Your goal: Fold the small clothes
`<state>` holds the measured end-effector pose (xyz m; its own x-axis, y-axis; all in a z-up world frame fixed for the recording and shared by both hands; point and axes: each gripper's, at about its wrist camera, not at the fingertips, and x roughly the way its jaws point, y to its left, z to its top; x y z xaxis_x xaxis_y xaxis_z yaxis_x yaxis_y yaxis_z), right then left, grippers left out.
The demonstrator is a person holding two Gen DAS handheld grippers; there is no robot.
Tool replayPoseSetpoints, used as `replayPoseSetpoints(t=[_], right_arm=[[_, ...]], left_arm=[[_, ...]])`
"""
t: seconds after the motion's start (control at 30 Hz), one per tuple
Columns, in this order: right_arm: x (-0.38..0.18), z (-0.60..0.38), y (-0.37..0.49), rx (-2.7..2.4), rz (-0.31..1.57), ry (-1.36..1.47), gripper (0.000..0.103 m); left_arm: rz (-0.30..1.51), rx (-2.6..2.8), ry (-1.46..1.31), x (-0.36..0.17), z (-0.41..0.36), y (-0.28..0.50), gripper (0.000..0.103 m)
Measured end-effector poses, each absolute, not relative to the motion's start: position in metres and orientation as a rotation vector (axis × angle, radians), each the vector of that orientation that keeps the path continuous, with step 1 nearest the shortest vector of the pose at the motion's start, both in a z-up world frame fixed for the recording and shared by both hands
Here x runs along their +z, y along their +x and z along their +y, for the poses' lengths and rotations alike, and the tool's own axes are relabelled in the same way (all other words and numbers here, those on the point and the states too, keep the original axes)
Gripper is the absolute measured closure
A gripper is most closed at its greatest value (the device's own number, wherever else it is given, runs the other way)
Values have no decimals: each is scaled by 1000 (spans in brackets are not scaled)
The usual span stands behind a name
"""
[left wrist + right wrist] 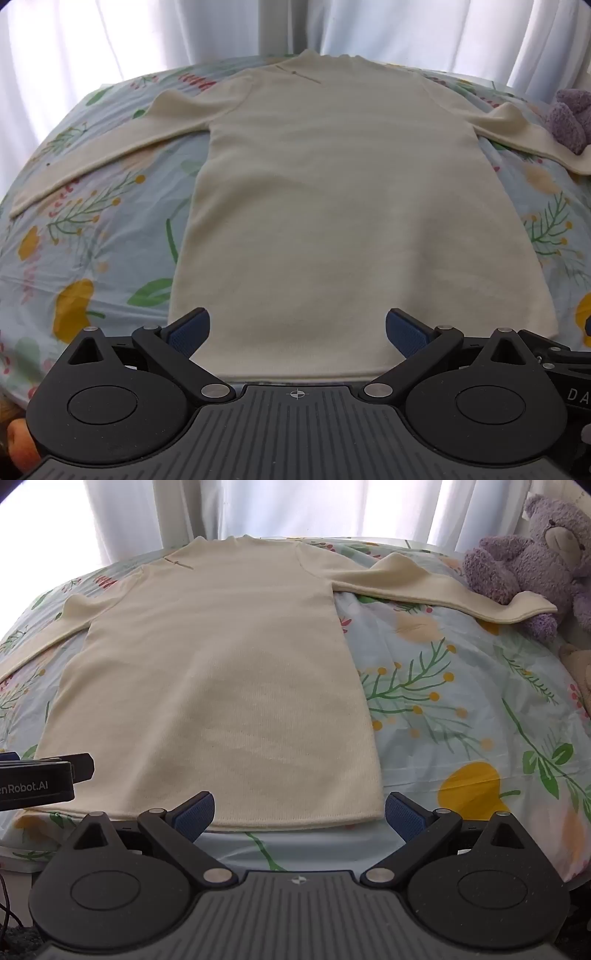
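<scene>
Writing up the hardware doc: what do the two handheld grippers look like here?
Both match: the left gripper and right gripper have black linkage arms with silver pivot pins, blue textured finger pads, round black hubs and a ribbed grey body with a small crosshair mark. Partial white lettering shows on the left gripper's side.

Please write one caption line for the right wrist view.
Open right gripper above hem of cream sweater lying flat on floral bedsheet.

Sweater flat on bed, teddy maybe touching right cuff
</scene>
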<state>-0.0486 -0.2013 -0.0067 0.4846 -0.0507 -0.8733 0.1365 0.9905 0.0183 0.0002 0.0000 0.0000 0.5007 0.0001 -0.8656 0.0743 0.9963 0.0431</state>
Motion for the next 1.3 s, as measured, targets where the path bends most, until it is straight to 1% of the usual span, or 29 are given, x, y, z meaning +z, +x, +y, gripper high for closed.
replayPoseSetpoints(t=[1.3], right_arm=[[-6,-198,-48,-103,1050,86,4]], left_arm=[[1057,-51,83,-8,-1,1,0]])
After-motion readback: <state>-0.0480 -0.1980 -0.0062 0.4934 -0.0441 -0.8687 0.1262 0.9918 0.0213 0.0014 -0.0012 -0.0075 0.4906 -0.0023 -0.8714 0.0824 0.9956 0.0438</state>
